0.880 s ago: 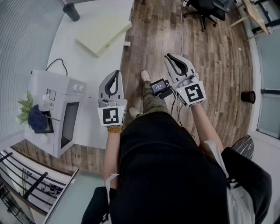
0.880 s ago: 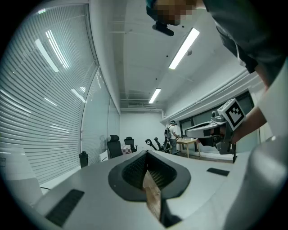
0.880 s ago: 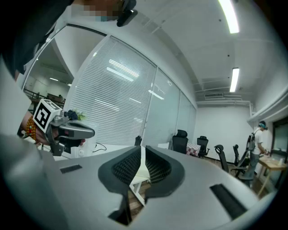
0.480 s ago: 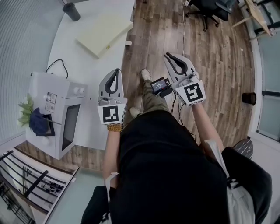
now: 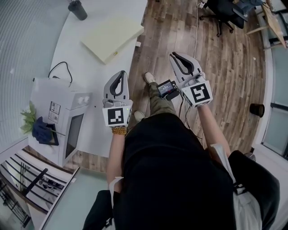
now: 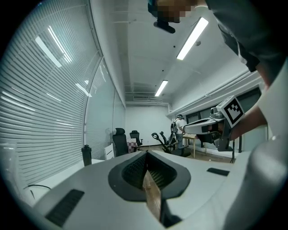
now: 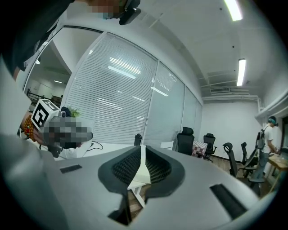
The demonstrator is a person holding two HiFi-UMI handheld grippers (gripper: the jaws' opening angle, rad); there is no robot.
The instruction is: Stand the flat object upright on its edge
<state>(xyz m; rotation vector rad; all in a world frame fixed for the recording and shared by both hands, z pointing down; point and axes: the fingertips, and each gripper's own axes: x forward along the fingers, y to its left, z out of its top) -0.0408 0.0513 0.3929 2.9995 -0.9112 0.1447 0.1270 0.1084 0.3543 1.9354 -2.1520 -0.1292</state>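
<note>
Jaws on both the left gripper and the right gripper are pressed together with nothing between them. Each is held level, the left over the white table's floor-side edge, the right over the wooden floor. The pale flat pad lies face-down-flat toward the table's far end. Its long axis slants across the surface, with one corner at the floor-side edge, well apart from both grippers.

We cannot identify the dark blue thing left of the left tool; the office chair beyond the right tool is cropped.
</note>
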